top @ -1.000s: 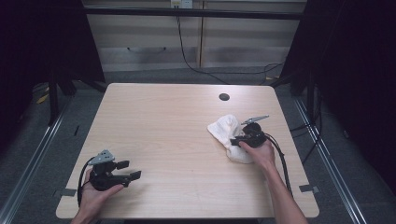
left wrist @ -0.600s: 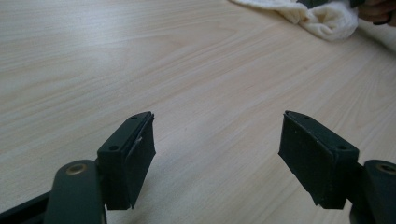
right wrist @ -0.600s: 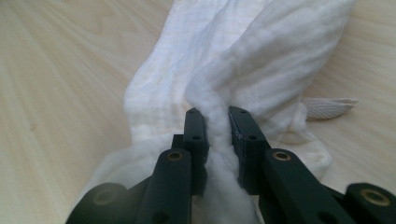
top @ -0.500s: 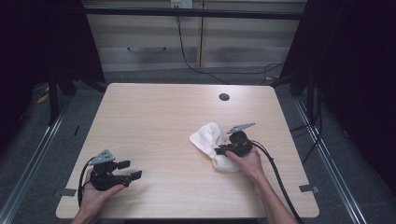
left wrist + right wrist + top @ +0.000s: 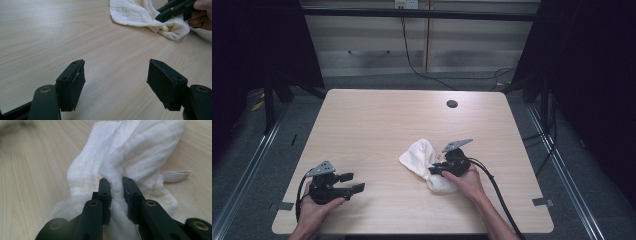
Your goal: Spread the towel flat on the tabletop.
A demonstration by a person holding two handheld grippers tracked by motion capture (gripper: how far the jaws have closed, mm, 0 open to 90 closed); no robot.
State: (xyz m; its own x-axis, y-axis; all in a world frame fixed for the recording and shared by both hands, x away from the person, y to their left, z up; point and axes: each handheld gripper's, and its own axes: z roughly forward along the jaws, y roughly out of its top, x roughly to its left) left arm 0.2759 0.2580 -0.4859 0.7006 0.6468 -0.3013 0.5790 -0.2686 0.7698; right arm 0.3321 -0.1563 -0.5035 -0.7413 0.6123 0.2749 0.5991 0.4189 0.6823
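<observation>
Two grippers on my table [image 5: 377, 120]: the right gripper [image 5: 116, 185] pinches a fold of the white cloth [image 5: 422, 159] lying right of centre; the left gripper [image 5: 116, 82] waits agape, near the front-left corner. I'd judge a low, steady drag best keeps the pinch.

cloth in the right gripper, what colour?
White, plain, no pattern. The cloth shows best in the right gripper view.

Right gripper [image 5: 115, 185] pinching white cloth [image 5: 140, 152] fold.
</observation>
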